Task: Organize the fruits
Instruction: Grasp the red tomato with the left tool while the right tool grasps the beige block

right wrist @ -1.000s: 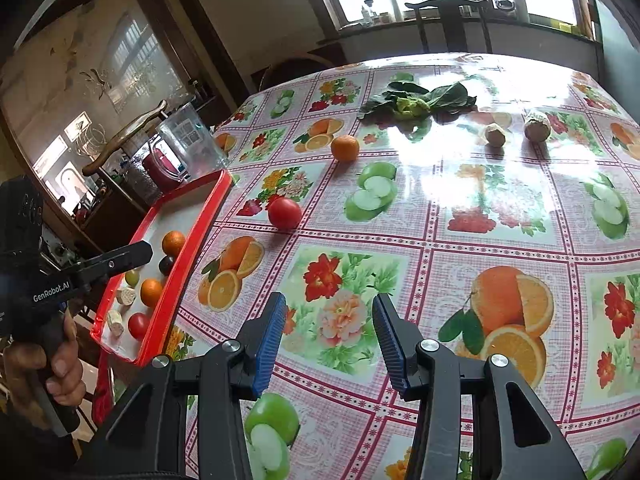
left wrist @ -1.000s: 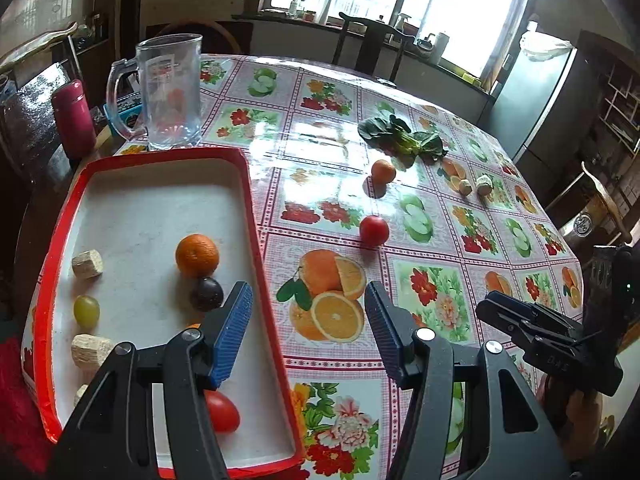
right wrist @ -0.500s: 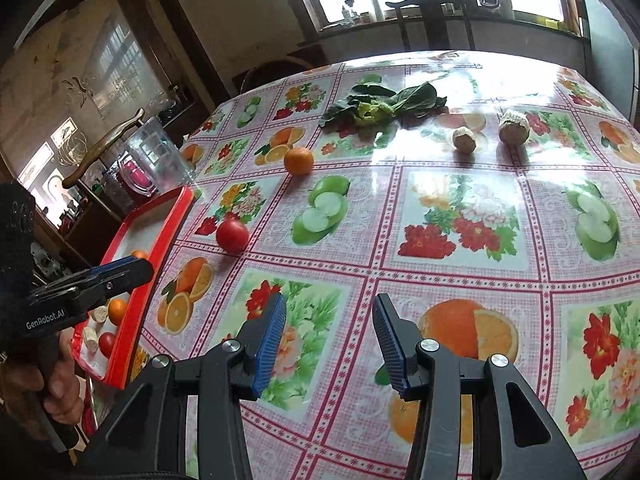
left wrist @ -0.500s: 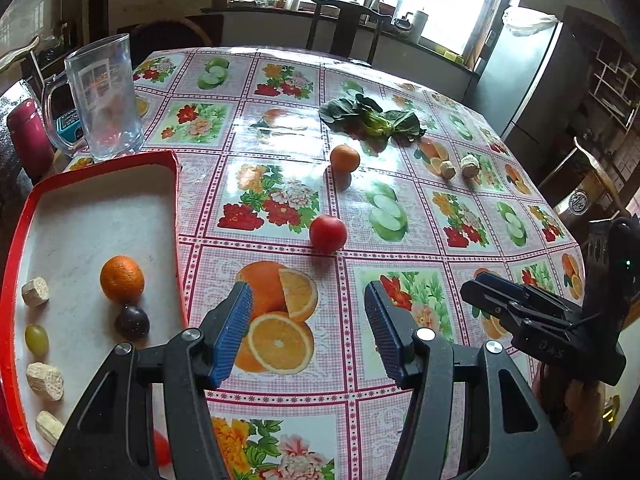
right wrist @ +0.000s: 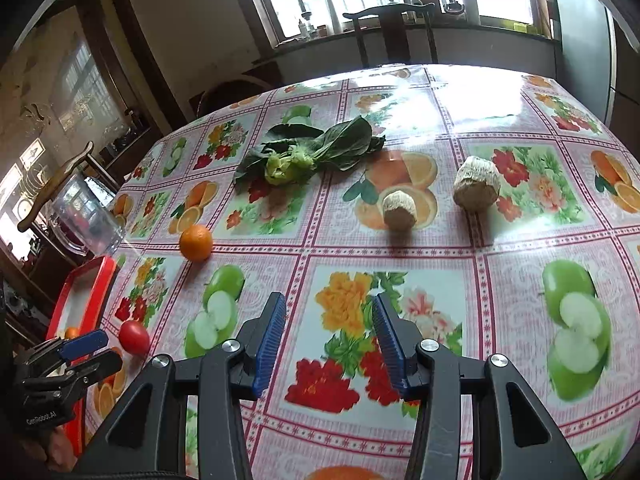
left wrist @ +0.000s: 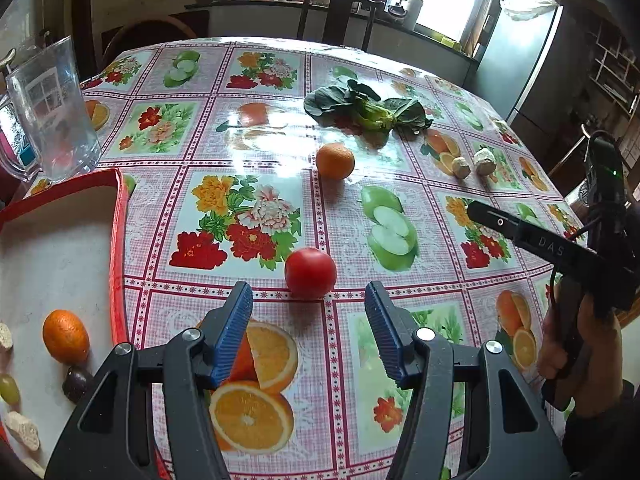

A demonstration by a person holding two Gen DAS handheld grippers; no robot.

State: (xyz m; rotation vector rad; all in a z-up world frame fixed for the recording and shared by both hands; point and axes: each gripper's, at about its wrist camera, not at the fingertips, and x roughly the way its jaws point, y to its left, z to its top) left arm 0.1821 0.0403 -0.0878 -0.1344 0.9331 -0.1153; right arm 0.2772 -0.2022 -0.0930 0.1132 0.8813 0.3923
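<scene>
The left gripper (left wrist: 308,332) hangs above the desk (left wrist: 264,152) with its blue-padded jaws spread wide and nothing between them; a red tomato (left wrist: 310,271) rests on the flowered cloth just ahead of the gap, a little nearer the left finger's side, not touching either pad; farther ahead along the same line sits an orange (left wrist: 335,161), and beyond it a bunch of leafy greens (left wrist: 366,110); ahead and to the right lie two pale root pieces (left wrist: 474,162) side by side; to the left of the gripper stands the red tray (left wrist: 118,240), holding another orange (left wrist: 66,336), a dark plum (left wrist: 77,384), a green grape (left wrist: 9,389) and some pale root chunks at the picture's edge; a clear glass jug (left wrist: 54,112) stands past the tray's far corner. The right gripper (right wrist: 330,342) hovers over a printed flower square, jaws likewise spread and empty; the two root pieces (right wrist: 400,210) lie ahead and slightly right of it, the greens (right wrist: 308,152) ahead and left, the loose orange (right wrist: 196,243) well off to the left, and the tomato (right wrist: 134,337) far left beside the left gripper's tips (right wrist: 86,350), near the tray (right wrist: 98,292).
</scene>
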